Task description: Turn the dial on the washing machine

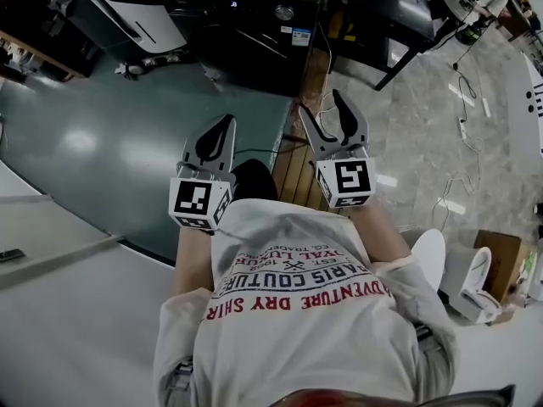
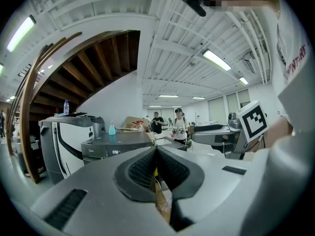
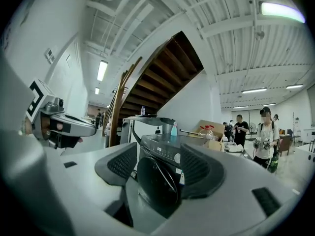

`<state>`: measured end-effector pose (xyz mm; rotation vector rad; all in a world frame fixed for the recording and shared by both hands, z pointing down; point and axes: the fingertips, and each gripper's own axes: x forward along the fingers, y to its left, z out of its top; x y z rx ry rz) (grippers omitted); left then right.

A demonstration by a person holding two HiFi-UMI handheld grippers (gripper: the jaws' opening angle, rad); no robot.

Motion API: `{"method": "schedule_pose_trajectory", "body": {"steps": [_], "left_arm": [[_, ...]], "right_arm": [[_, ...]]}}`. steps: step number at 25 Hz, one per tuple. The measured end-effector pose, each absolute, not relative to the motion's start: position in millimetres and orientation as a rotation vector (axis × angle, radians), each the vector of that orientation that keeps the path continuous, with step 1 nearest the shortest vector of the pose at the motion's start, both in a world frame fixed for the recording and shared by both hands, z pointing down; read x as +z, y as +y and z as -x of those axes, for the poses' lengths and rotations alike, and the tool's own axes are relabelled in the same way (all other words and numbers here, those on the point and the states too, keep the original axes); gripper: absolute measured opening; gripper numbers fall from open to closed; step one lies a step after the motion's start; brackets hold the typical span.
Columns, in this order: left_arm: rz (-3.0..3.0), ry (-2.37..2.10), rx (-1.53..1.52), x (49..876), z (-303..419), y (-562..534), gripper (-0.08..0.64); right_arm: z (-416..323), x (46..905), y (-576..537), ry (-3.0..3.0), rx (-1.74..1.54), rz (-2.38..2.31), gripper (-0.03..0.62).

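Person's shirt is filling the foreground. Just beyond it, the right claw is hanging spread and empty, the left claw pressed together. Well ahead of both, the washing machine and its dial are sitting untouched, so reaching and turning are probably all lying ahead.

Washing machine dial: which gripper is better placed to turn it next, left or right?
Probably the right gripper: its jaws stand apart, and the dial shows ahead between them. The left gripper is shut.
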<state>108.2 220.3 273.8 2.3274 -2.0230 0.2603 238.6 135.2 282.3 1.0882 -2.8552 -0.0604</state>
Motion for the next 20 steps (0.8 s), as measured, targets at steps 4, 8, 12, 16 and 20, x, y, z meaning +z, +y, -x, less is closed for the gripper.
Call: {"method": "schedule_pose_trajectory", "body": {"steps": [4,8,12,16,20], "left_arm": [[-2.323,-2.012,0.273,280,-67,186,0.017],[-2.373,-1.939,0.257,283,-21,140,0.017],[-2.440,-1.830,0.233,285,30,84,0.017],[-2.503,-1.709,0.241,285,71,31,0.017],[-2.554,-1.591,0.273,286,98,-10,0.017]], "right_arm": [[-204,296,111,-2.830,-0.003,-1.064,0.272],[-170,302,72,-2.762,0.020,-1.167,0.272],[-130,305,28,-2.673,0.030,-1.274,0.273],[-91,306,-11,-2.599,0.038,-1.331,0.273],[-69,310,-42,-2.525,0.069,-1.390,0.273]]}}
